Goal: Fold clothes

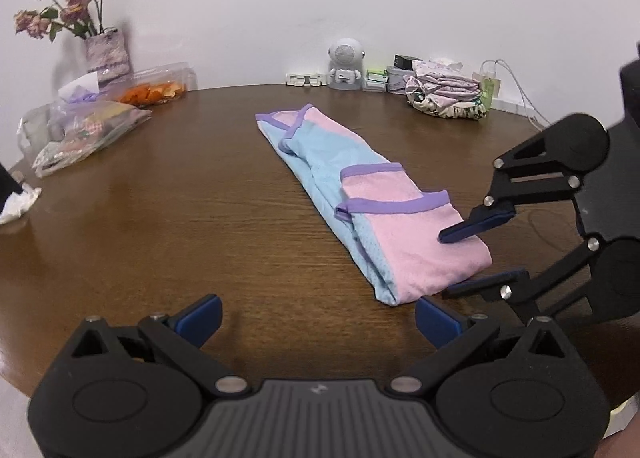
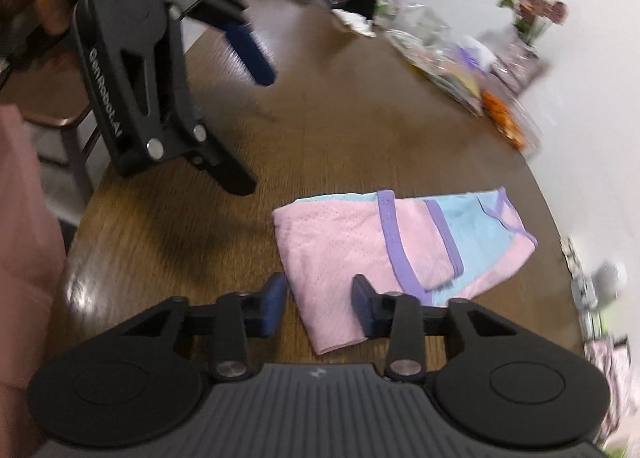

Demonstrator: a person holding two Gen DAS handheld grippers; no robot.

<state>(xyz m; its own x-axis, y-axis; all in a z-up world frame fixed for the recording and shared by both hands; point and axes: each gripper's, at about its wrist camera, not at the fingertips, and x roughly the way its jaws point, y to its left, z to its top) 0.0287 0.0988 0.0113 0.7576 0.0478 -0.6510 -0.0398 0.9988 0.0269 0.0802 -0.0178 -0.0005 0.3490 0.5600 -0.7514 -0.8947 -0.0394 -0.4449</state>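
Centre frame, folded garment (image 1: 360,198) on table (image 1: 160,218); right gripper (image 2: 320,300) straddles its corner, unclenched; left gripper (image 1: 318,316) spread wide, empty.

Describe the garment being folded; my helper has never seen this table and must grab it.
On the round brown wooden table, look mid-table. The garment lies there folded into a long strip: pink and light blue mesh with purple trim, unlike the floral pile of folded clothes by the wall.

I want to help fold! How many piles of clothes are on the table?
2: the pink and blue garment mid-table by the right gripper, and a folded stack at the wall. More may be hidden.
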